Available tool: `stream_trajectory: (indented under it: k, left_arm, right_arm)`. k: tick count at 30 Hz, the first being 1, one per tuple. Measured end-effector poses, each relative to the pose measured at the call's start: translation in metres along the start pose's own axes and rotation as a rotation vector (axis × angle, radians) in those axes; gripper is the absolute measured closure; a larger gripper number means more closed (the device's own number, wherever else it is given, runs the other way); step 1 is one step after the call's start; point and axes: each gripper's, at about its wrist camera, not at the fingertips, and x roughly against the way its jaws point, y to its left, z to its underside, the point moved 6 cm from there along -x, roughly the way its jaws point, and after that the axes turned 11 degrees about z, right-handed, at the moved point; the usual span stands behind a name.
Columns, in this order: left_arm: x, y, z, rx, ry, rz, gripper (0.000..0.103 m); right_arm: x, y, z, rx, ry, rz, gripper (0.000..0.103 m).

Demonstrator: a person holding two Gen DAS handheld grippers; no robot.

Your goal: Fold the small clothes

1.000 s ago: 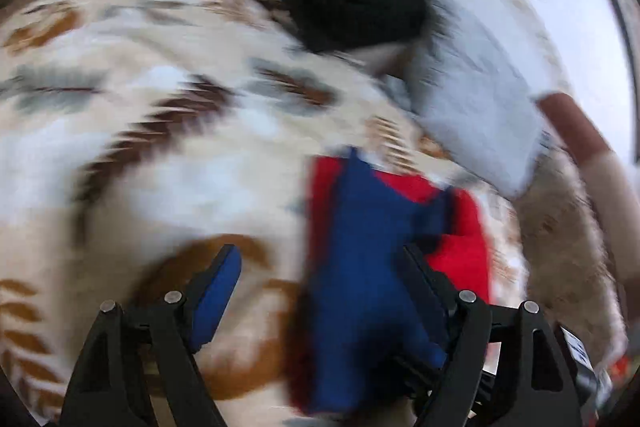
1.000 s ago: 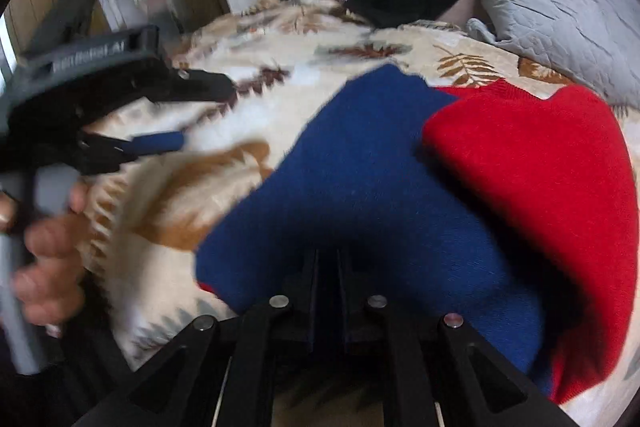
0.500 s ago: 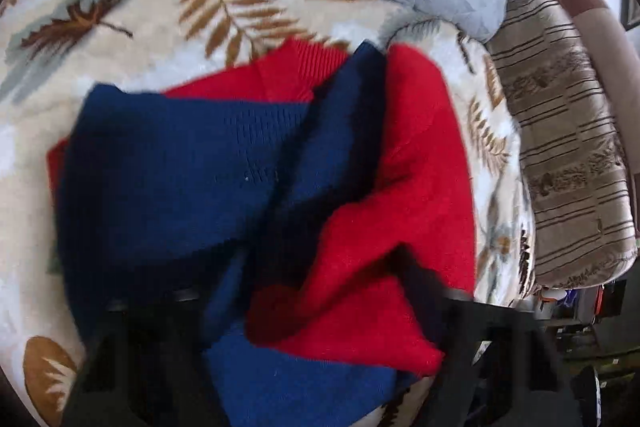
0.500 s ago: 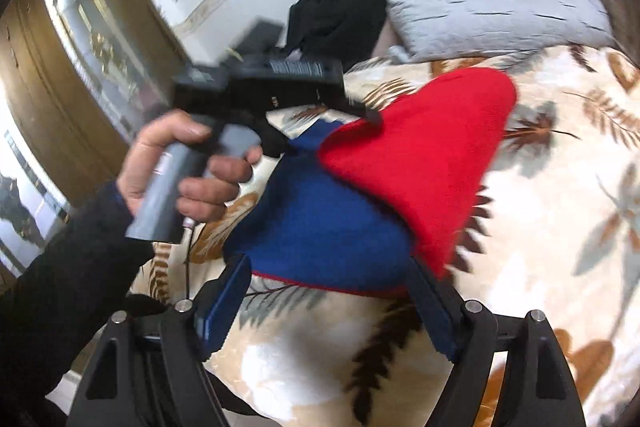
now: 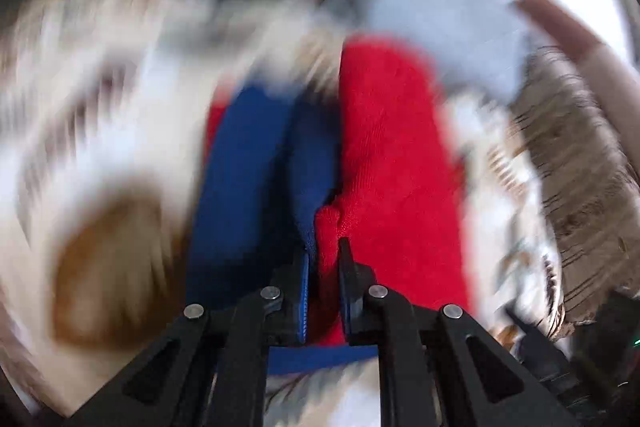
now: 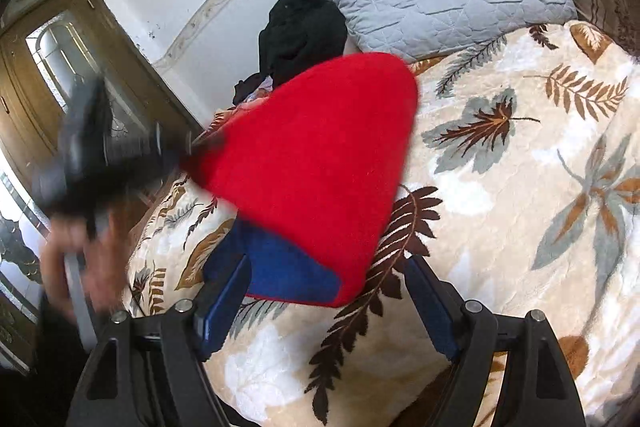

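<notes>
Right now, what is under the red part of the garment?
In the right wrist view, a blue layer shows below the red part, which the left gripper pinches. Beneath lies the leaf blanket; the rest is covered.

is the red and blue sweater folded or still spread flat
Partly folded: the red and blue knit sweater has its red part doubled over the blue, one edge pinched in the left gripper. The right gripper is open.

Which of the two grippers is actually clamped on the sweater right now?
The left gripper: its jaws are pinched shut on a fold of the red and blue sweater. The right gripper stands wide open, holding nothing.
</notes>
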Motion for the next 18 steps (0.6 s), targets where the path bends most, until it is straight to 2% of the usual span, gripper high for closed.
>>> stream_trajectory:
  k: [1,2,3,7,8,10,14,15,17,18]
  left_arm:
    - [-0.008,0.012,0.008,0.039,0.011,0.013,0.089]
    - [-0.004,0.013,0.008,0.032,-0.031,0.047,0.089]
    - [0.0,0.01,0.005,0.035,-0.03,0.056,0.088]
    - [0.001,0.008,-0.001,0.034,-0.01,0.059,0.088]
    - [0.0,0.007,0.001,0.041,-0.01,0.068,0.089]
    - [0.0,0.007,0.0,0.039,-0.003,0.081,0.088]
    - [0.016,0.012,-0.007,0.081,0.004,0.159,0.085]
    - [0.022,0.011,-0.013,0.084,-0.012,0.18,0.079]
    - [0.033,0.008,-0.031,0.067,-0.071,0.188,0.057]
    - [0.033,0.006,-0.039,0.056,-0.075,0.18,0.041]
  right_arm:
    - [-0.004,0.0,-0.001,-0.008,0.011,0.003,0.021]
    - [-0.006,0.001,-0.002,-0.017,0.023,0.001,0.021]
    - [-0.009,0.003,-0.004,-0.022,0.035,-0.01,0.021]
    - [-0.007,0.02,-0.008,-0.133,0.09,-0.167,0.018]
    - [-0.01,0.024,-0.005,-0.196,0.124,-0.227,0.016]
    - [-0.02,0.029,0.002,-0.272,0.188,-0.293,0.016]
    - [-0.028,0.033,0.008,-0.313,0.22,-0.328,0.016]
    - [-0.028,0.034,0.005,-0.312,0.215,-0.337,0.016]
    - [-0.03,0.035,-0.003,-0.317,0.199,-0.356,0.016]
    - [-0.033,0.033,-0.005,-0.332,0.207,-0.355,0.016]
